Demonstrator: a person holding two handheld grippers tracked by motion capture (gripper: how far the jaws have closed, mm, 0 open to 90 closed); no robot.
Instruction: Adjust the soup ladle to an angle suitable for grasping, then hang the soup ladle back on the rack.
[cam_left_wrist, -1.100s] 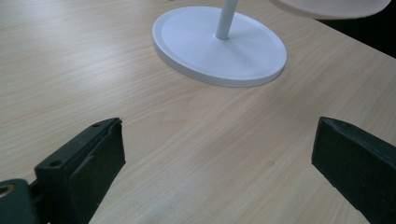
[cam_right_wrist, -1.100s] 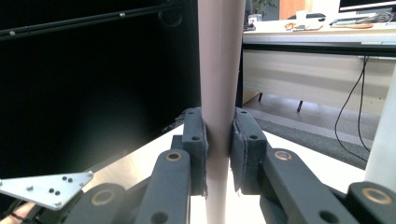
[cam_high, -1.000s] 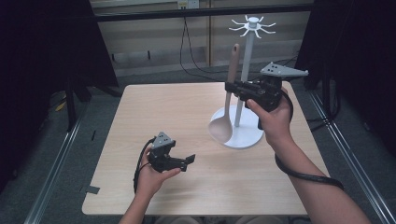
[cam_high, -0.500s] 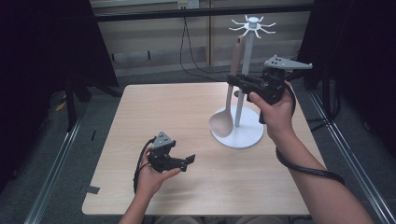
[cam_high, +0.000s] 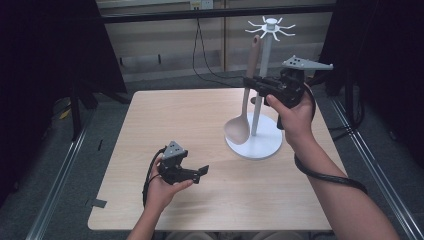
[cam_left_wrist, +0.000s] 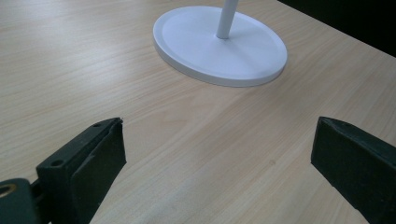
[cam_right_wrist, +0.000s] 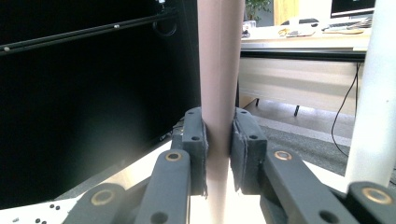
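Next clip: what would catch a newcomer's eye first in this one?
Probably the tan spoon held upright in the air beside the white hook stand at the table's right side, its bowl hanging just over the stand's round base. The right tool is clamped on the spoon's handle, the pads pressing it from both sides. The left tool sits low near the front edge of the wooden table, jaws wide apart and empty.
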